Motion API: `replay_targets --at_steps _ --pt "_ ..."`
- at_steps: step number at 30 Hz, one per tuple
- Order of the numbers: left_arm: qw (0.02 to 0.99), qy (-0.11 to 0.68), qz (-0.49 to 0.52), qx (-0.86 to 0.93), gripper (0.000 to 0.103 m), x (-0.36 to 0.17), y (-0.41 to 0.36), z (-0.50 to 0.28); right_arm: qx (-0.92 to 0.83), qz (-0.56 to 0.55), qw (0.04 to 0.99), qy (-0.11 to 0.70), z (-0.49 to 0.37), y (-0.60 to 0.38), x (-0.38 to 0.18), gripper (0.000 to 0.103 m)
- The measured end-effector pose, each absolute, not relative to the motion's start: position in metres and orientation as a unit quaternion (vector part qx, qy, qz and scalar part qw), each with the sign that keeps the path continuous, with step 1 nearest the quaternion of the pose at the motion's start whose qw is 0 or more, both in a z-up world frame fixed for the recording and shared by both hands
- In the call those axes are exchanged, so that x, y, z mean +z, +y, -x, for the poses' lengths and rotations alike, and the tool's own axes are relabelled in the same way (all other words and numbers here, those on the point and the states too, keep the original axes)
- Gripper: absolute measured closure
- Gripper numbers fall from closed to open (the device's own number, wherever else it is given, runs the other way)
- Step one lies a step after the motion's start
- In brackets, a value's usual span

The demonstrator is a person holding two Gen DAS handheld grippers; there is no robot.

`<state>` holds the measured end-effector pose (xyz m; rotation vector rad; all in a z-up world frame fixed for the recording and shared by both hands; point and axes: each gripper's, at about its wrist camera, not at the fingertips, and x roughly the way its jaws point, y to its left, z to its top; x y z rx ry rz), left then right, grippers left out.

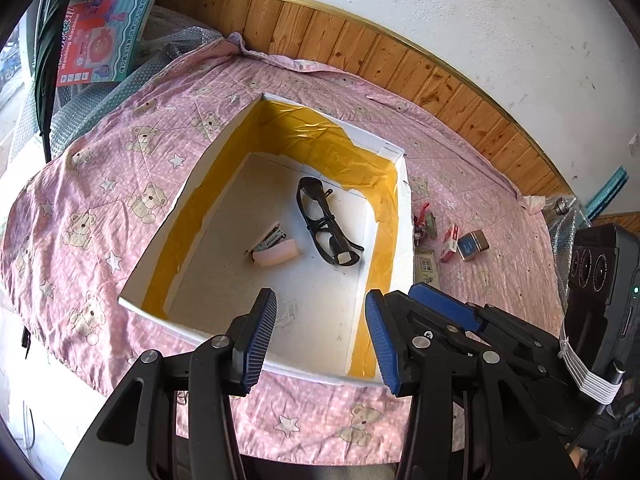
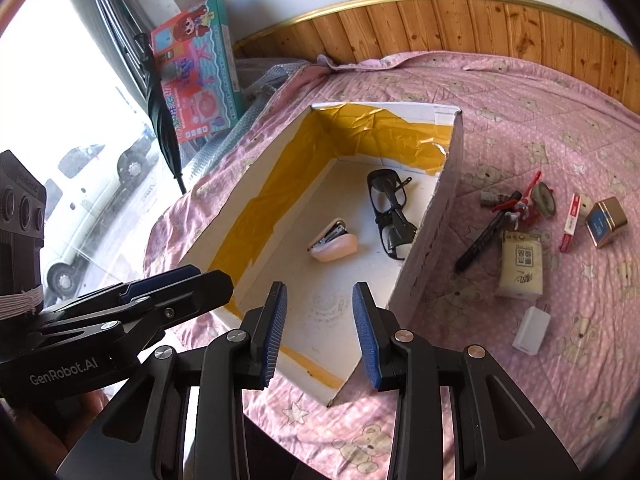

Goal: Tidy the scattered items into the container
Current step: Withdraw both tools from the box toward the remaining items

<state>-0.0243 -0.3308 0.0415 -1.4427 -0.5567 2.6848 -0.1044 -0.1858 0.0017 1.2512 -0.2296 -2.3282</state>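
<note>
Judging by what lies where, the tidying is under way but mostly undone. Two things already sit on the floor of the white box with the yellow tape lining — one pair of black glasses and one pink stapler at about eight o'clock from them.

Outside, on the pink bear-print cloth at three o'clock from the box, I count roughly seven loose things: one black marker, one tissue pack, one white adapter-like block, one red-and-white small carton, one blue-faced tin, one round piece, and a red-handled tangle too jumbled to count apart.

Both tools hover at the box's near edge — the left gripper with jaws spread and nothing between them, the right gripper likewise parted and empty.
</note>
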Motion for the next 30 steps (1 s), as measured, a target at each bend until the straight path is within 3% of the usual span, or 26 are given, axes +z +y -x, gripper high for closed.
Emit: replay_targets --at_steps 19,30 --pt "0.056 -0.147 0.471 0.868 0.055 0.035 -0.249 -0.037 -0.858 -0.445 0.223 -0.126 0.035 -0.109 -0.007 0.066" --pt "0.106 -0.102 0.484 0.863 0.055 0.029 -0.192 -0.028 -0.855 -0.45 0.186 -0.176 0.039 -0.051 -0.027 0.066"
